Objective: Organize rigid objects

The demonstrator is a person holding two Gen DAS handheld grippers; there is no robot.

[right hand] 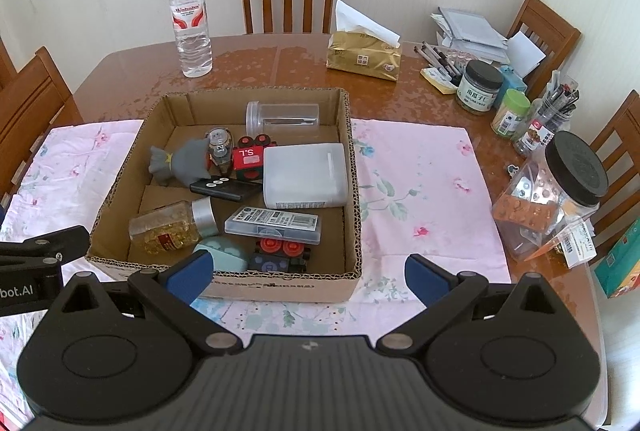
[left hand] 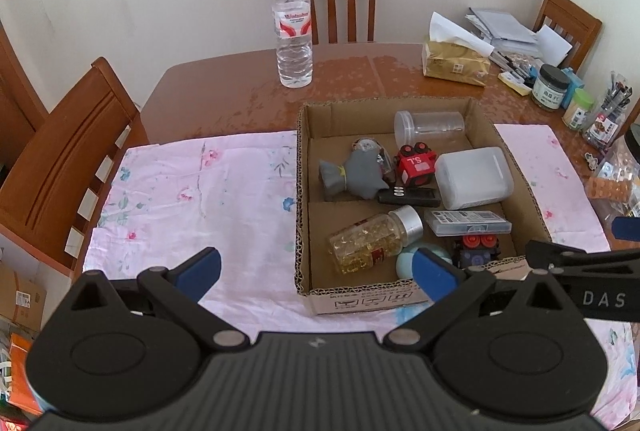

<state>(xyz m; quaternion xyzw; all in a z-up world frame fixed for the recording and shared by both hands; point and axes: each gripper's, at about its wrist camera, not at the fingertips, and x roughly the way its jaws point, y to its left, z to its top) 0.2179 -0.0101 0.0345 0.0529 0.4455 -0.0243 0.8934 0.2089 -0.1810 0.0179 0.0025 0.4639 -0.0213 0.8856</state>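
Evidently, the rigid objects were all gathered inside the cardboard box (right hand: 240, 283) at this moment, which stood on the pink floral cloth (right hand: 420, 191) spread over the bench (right hand: 280, 63). Within it were seen a clear jar (right hand: 282, 118) on its side, a grey shark toy (right hand: 184, 163), a red toy block (right hand: 250, 157), a white plastic case (right hand: 305, 176), a black remote (right hand: 224, 188), a bottle of golden capsules (right hand: 172, 225), a flat clear case (right hand: 273, 224), a pale green round item (right hand: 222, 251) and a small dark toy vehicle (right hand: 280, 256). No loose item was seen on the cloth on either side of the box.

The left tool (left hand: 316, 273) was held spread wide with nothing between its pads, above the cloth near the box's left front corner. The right tool (right hand: 308, 277) was likewise spread wide and empty, near the box's front wall.

Two readings were fitted by this scene: either the objects had been collected into the box and the organising was complete, or they were waiting to be taken out and laid on the cloth. Which one held could not be settled.
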